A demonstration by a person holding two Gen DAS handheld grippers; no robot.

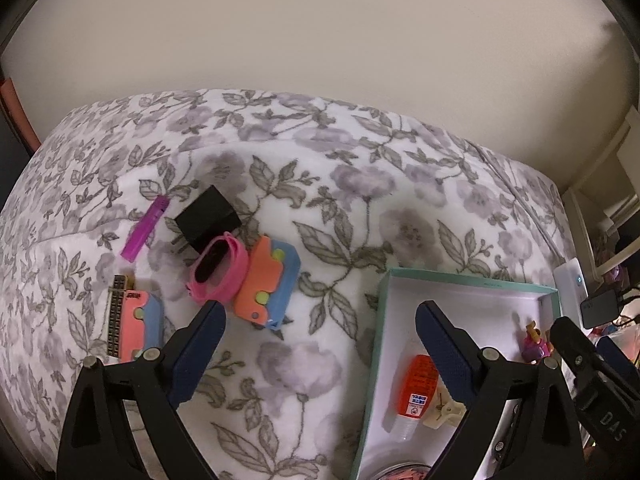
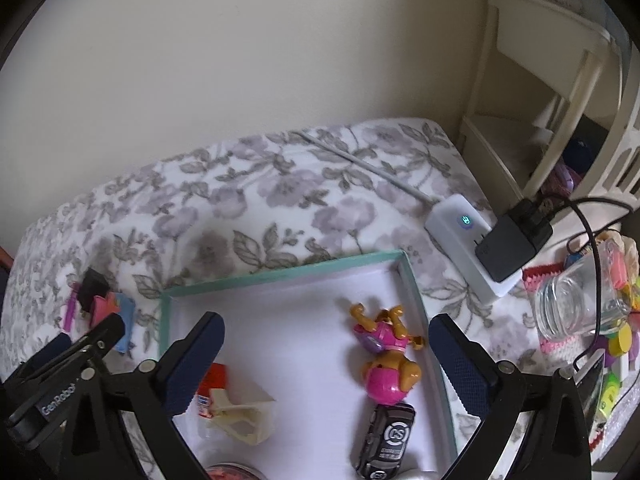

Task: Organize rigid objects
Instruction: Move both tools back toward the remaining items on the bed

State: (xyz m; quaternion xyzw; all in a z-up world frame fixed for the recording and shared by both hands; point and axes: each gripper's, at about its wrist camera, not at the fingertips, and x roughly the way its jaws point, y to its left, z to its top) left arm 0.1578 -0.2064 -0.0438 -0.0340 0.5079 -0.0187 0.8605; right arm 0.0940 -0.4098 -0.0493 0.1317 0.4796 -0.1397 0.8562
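Toys such as the pink dog figure [image 2: 386, 356] already lay inside the teal-rimmed box [image 2: 280, 273]; the pink band [image 1: 218, 266] and orange blocks [image 1: 266, 280] waited on the blanket [image 1: 360, 184]. Both grippers, left gripper [image 1: 320, 316] and right gripper [image 2: 326, 328], stood apart, empty.

grey-lilac floral blanket [image 1: 304, 364], teal-rimmed white box [image 2: 280, 274], pink and tan toy dog [image 2: 386, 360]

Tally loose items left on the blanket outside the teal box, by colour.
Purple: 1, stick
Black: 1, block
Pink: 1, band
Orange and blue: 2, toys
Dark metal: 1, studded bar
Total: 6
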